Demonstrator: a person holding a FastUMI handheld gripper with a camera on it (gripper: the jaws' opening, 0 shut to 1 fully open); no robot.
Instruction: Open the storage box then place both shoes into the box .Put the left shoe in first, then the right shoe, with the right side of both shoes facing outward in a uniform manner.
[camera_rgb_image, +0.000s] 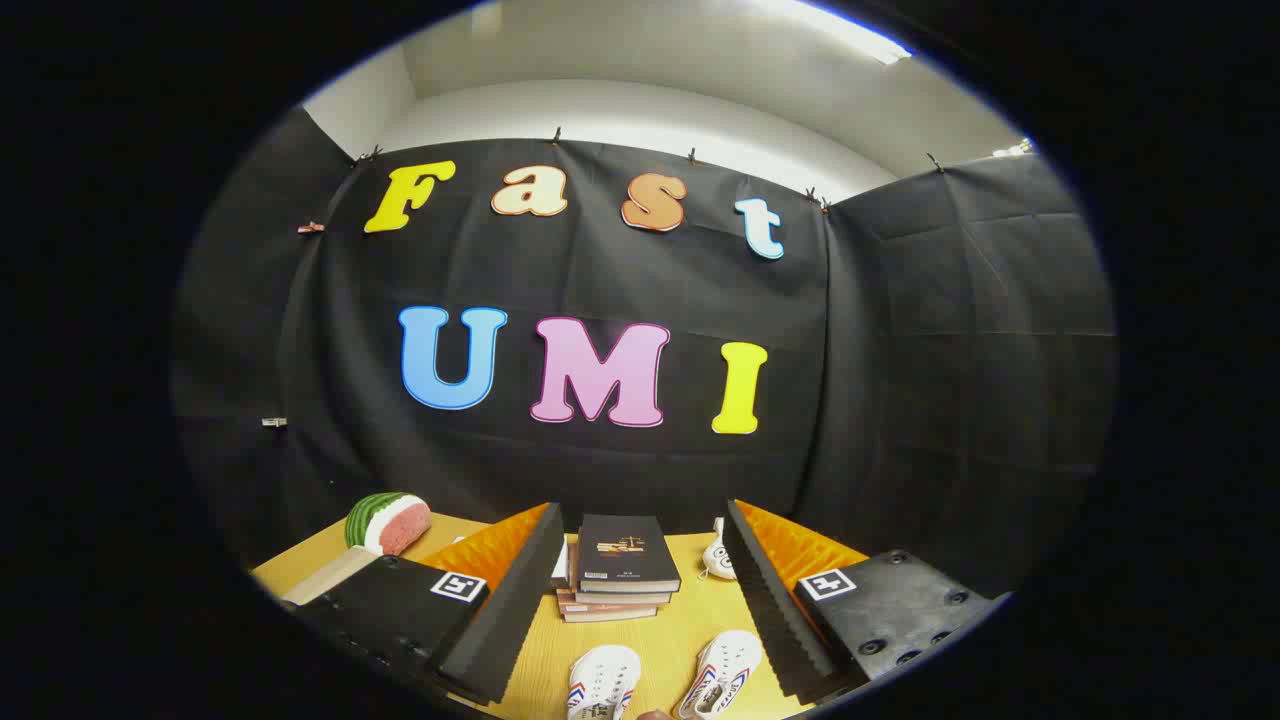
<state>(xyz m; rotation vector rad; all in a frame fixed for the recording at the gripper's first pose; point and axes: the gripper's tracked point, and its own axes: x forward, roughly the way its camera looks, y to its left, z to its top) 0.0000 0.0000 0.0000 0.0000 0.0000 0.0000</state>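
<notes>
1. Nearest to me, two white sneakers lie on the wooden table (690, 600) between the fingers: one shoe (601, 682) on the left, the other shoe (722, 672) on the right, both toes pointing away from me, near each other but apart.
2. Left finger (510, 600) and right finger (775, 600) stand wide apart, so my gripper (640, 640) is fully spread and holds nothing.
3. On the far left of the table I see a watermelon slice model (388, 522), beyond the left finger.
4. Straight ahead, past the shoes, sits a stack of books (620, 570) with a dark cover on top.
5. Right of the stack, a small white object (716, 558) lies by the right finger; I cannot tell what it is.
6. I cannot pick out the storage box from here, so opening it is not yet done.
7. I judge the shoes light, with soft canvas uppers and stiffer rubber soles; I would pinch across the heel collar or the side wall, not the toe cap, which looks smooth and may slip.
</notes>
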